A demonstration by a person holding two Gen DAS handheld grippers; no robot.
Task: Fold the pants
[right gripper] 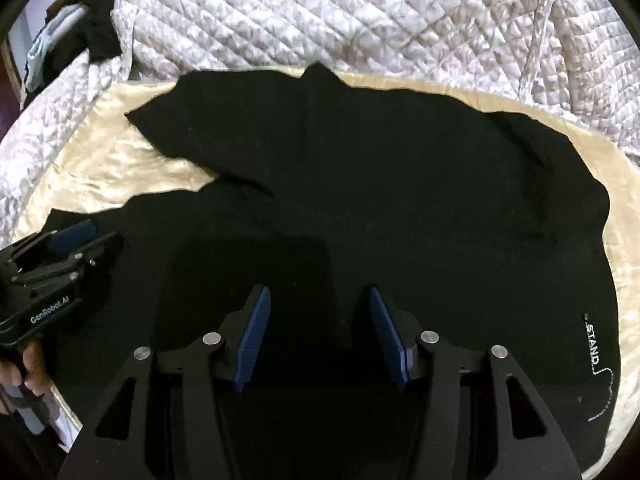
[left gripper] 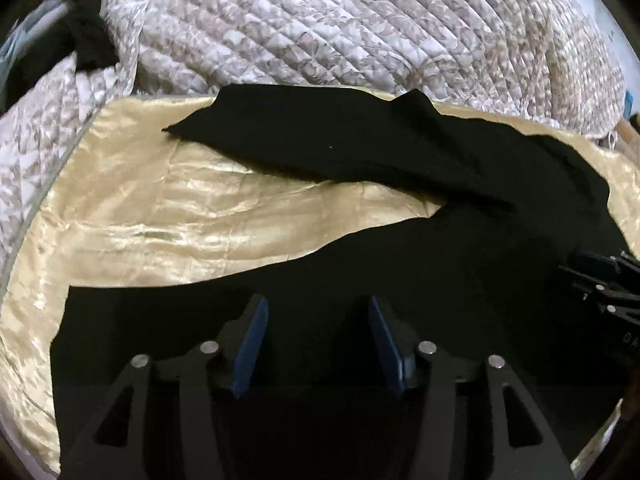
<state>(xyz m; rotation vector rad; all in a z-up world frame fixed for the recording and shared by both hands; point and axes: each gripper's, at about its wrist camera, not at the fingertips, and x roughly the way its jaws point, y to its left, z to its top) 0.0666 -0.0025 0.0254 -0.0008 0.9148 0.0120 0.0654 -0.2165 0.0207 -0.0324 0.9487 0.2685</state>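
Observation:
Black pants (left gripper: 360,152) lie spread on a shiny cream satin sheet (left gripper: 160,216); one leg stretches toward the far left, the other lies under my grippers. In the right wrist view the pants (right gripper: 400,184) fill the middle, with white "STAND" lettering (right gripper: 592,340) near the right edge. My left gripper (left gripper: 316,308) is open and empty just above the near leg. My right gripper (right gripper: 318,300) is open and empty above the black cloth. The left gripper also shows in the right wrist view (right gripper: 76,236), and the right gripper shows at the right edge of the left wrist view (left gripper: 592,268).
A quilted white and beige bedspread (left gripper: 340,20) is bunched up behind and to the left of the sheet. Dark clothing (right gripper: 96,28) lies at the far left corner. A hand (right gripper: 24,364) holds the left gripper's handle.

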